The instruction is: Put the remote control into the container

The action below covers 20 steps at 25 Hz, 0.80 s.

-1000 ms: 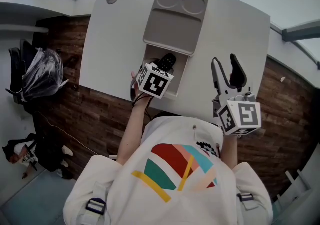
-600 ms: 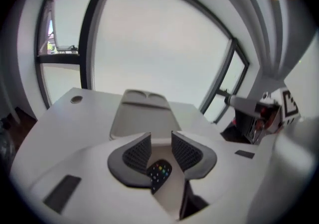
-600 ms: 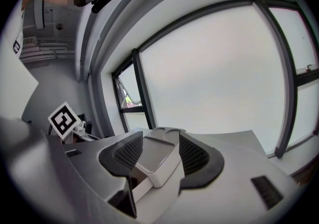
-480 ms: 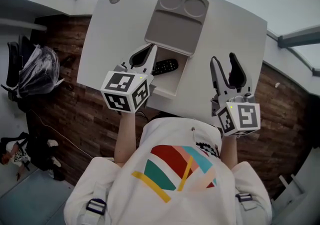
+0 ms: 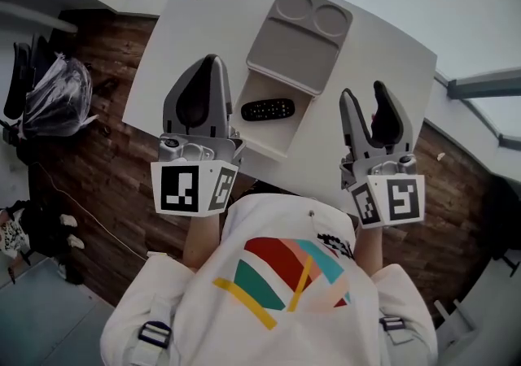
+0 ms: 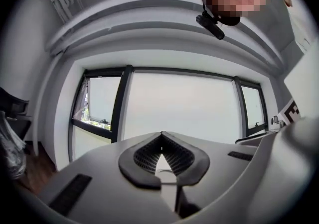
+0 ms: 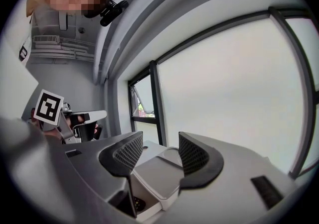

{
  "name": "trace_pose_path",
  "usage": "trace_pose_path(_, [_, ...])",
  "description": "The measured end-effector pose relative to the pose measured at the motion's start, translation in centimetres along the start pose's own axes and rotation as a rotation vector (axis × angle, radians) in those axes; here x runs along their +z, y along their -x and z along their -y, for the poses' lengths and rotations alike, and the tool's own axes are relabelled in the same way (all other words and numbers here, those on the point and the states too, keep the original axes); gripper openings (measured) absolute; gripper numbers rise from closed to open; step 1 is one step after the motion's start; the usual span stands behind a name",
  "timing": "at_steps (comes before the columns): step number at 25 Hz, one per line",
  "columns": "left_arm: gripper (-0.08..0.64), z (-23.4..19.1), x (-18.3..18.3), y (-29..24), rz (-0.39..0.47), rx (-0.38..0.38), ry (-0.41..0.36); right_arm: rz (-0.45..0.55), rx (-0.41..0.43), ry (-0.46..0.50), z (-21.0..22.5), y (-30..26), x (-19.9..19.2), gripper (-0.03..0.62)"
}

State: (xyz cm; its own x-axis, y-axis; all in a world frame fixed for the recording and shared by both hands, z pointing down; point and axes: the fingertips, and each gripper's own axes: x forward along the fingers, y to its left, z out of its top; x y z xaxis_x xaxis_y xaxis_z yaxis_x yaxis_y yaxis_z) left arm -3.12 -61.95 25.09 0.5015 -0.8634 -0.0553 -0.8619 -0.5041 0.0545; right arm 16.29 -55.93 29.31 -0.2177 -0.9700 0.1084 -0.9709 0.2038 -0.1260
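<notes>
- The remote control (image 5: 268, 109) is lying in the open compartment of the container (image 5: 295, 47) on the white surface (image 5: 183, 39); a second ago the left gripper was down over it there.
- The left gripper (image 5: 210, 65) is now hovering to its left, fingers just closing together on nothing.
- The right gripper (image 5: 365, 94) is hovering to its right, fingers apart and empty.

right gripper view | remote control (image 7: 138, 203) mostly hidden behind right claw (image 7: 160, 151) | container (image 7: 155, 177) near end hidden too

The bench (image 5: 391, 47), left gripper (image 5: 213, 63) and right gripper (image 5: 364, 96) are seen steeply from above in the head view. Each gripper view is aimed level at the windows (image 6: 174, 103), close over its own jaws. The container (image 7: 149, 173) is shared by the head and right gripper views.
</notes>
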Motion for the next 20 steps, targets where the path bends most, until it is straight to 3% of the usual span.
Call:
trace_pose_path(3, [0.008, -0.7, 0.3, 0.5, 0.028, 0.034, 0.003, -0.031, 0.002, 0.038, -0.8, -0.2, -0.8, 0.219])
trace_pose_path(5, [0.008, -0.8, 0.3, 0.6, 0.03, 0.035, 0.002, -0.043, -0.009, 0.052, -0.9, 0.0, -1.2, 0.136])
trace_pose_path(20, [0.008, 0.3, -0.3, -0.1, 0.003, -0.007, -0.01, -0.068, -0.061, 0.028, 0.5, 0.9, -2.0, 0.133])
